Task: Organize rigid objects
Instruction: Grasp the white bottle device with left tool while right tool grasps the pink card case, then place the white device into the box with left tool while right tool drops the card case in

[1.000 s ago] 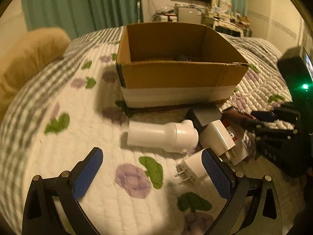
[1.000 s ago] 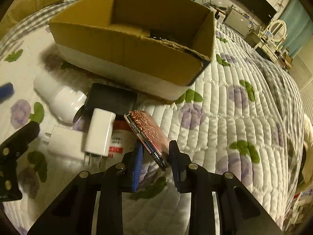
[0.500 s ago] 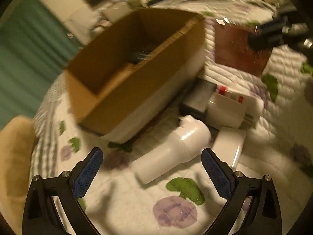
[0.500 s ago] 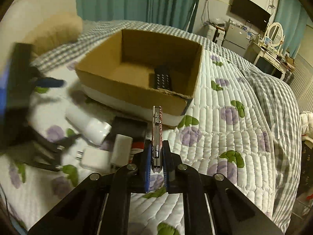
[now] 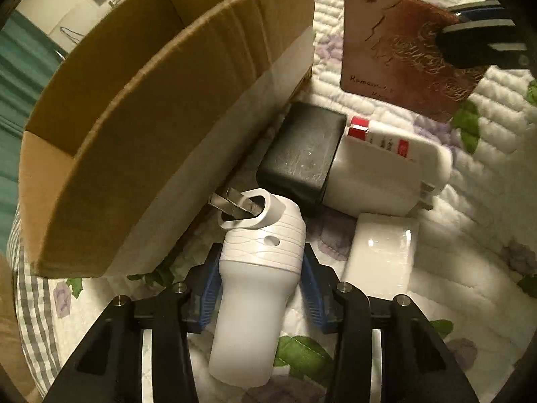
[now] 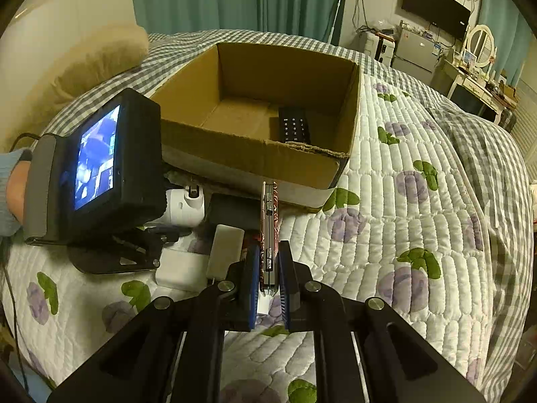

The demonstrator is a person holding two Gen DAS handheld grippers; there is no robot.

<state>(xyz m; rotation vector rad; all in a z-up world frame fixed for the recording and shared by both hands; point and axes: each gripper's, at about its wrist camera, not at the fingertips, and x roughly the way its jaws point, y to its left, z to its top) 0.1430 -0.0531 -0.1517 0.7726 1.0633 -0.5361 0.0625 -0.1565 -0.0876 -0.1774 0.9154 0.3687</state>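
Left gripper (image 5: 261, 288) is closing its fingers around the white bottle (image 5: 255, 288) lying on the bed quilt (image 5: 463, 268) right beside the cardboard box (image 6: 268, 107). Right gripper (image 6: 268, 285) is clamped tight on the patterned phone case (image 6: 268, 231), held edge-up above the quilt just in front of the box.

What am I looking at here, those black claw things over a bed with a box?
Those are hand-held grippers, one in each of a person's hands, each carrying a camera looking along its fingers. The left gripper is closing around a white bottle lying on the quilt. The right gripper is shut on a phone in a patterned case, held on edge above the bed. A black block and white chargers lie beside the cardboard box, which holds a remote.
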